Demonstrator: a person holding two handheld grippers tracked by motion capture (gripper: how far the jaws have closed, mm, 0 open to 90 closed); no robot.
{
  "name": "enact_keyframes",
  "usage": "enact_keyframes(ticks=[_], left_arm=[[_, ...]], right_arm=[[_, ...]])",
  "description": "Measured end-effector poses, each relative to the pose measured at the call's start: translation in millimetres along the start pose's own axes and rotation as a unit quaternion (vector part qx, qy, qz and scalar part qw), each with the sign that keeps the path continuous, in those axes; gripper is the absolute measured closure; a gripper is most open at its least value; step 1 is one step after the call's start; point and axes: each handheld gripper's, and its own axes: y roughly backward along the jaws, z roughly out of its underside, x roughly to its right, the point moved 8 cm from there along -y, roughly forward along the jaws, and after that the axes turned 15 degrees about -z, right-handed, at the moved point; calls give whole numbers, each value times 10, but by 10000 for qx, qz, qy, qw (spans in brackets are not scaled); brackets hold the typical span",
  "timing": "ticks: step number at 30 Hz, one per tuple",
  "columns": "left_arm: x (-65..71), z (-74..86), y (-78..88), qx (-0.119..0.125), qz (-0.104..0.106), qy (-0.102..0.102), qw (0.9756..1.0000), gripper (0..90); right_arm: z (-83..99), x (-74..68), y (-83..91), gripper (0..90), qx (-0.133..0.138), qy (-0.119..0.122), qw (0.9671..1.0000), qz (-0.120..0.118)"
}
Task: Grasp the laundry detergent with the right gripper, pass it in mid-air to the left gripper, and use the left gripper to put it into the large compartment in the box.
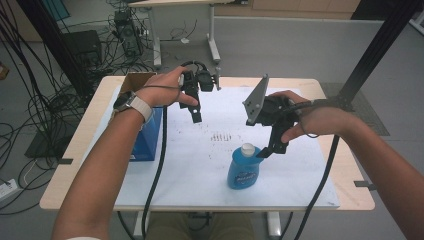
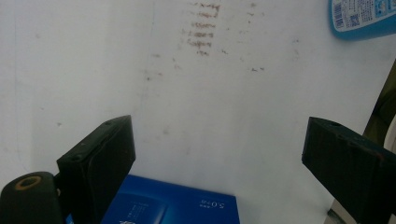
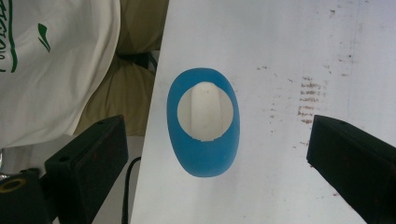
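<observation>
The blue bottle [image 1: 244, 169] stands upright on the white sheet [image 1: 200, 165] covering the table [image 1: 75, 165], near the front edge and a little right of the middle, its white cap [image 1: 247, 148] on top. The right gripper [image 1: 267, 150] hangs just above and to the right of that cap, tips pointing down and toward the bottle. In the right gripper view the bottle [image 3: 205, 123] sits directly below, between the two black jaws, which stand wide apart and hold nothing. The bottle's long axis runs straight up, so from above its body shows as an oval, longest from the near side to the far; the jaws stand on either side of its narrow width. A straight drop looks like what a grasp would call for.

The left gripper [image 1: 196, 116] is held farther back and to the left, over the sheet beside the blue box [image 1: 150, 137]. Its jaws are also spread wide and empty. It is well apart from the bottle, so the right hand [image 1: 310, 120] is plainly the nearer one.

In the left gripper view the bottle's label [image 2: 362, 16] is cut off at the top right corner, and the box [image 2: 173, 205] is partly hidden behind the left jaw. From the high view I cannot tell whether the right gripper's tip touches the bottle's shoulder or hangs just clear. The print on the bottle is too blurred to read.
</observation>
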Motion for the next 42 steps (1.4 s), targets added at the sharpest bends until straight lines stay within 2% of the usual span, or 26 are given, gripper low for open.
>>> enact_keyframes(ticks=[25, 33, 42], left_arm=[[39, -2, -58, -41, 39, 70, 10000, 100], [44, 33, -74, -80, 48, 122, 9999, 100], [48, 26, -81, -139, 53, 94, 9998, 100]], right_arm=[[232, 32, -127, 57, 138, 52, 9998, -99], [328, 52, -192, 56, 227, 81, 9996, -153], [395, 62, -249, 50, 378, 125, 9990, -182]])
